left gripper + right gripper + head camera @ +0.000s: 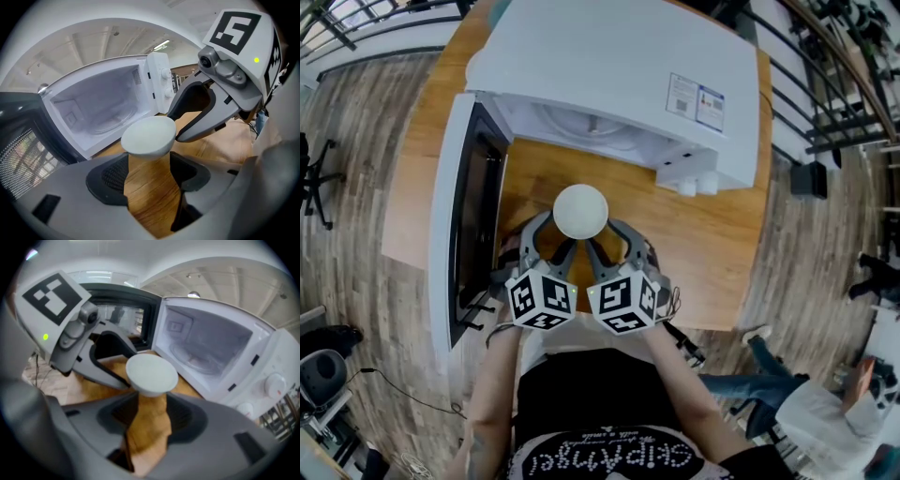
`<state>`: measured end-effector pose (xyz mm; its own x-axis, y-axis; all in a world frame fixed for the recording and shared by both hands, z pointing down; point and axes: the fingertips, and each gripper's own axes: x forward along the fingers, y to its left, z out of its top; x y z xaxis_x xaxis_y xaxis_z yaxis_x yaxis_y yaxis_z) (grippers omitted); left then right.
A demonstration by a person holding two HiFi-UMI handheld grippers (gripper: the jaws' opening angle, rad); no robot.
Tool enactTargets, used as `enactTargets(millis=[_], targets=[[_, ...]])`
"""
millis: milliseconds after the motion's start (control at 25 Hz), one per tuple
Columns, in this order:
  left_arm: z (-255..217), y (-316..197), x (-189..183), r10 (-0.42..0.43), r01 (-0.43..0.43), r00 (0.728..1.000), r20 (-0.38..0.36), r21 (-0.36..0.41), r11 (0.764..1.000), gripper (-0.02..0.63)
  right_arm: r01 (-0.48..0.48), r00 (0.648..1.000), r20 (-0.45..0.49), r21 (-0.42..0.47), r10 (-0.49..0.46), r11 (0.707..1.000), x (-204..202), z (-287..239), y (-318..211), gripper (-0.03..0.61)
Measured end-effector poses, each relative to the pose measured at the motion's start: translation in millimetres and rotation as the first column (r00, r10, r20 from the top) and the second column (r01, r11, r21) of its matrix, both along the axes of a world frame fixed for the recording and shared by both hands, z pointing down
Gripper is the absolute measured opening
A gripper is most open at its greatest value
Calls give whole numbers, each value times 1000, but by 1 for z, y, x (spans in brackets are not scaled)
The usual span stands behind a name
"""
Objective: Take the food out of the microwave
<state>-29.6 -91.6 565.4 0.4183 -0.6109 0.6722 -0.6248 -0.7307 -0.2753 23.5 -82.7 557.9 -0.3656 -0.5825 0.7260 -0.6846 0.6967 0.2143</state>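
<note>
Clenching one white bowl (580,211) at the jaw tips of two claws, left gripper (147,158) and right gripper (149,398). Hanging near the front edge of the tabletop (708,239), before one microwave (609,66) (door (455,216) open).

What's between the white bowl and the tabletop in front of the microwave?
Nothing visible. The white round bowl is outside the white microwave, over bare wooden tabletop. The microwave's open door stands off to the person's left, clear of it.
</note>
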Motion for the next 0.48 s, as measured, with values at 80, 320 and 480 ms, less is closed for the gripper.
enactTargets(millis=[80,320,480], targets=[[5,4,-1,2,-2,1000,5,-11,1000,303,1,1000,-10,-11,-1,1000,0,6,3,207],[18,13,0,19,-18,999,41,-19,1000,302,1,1000,-28,-43,-3,999,2,21,10,207],[26,17,3,26,-24,999,40,-33,999,302,-1,999,-39,-54,-2,999,5,29,13,207]])
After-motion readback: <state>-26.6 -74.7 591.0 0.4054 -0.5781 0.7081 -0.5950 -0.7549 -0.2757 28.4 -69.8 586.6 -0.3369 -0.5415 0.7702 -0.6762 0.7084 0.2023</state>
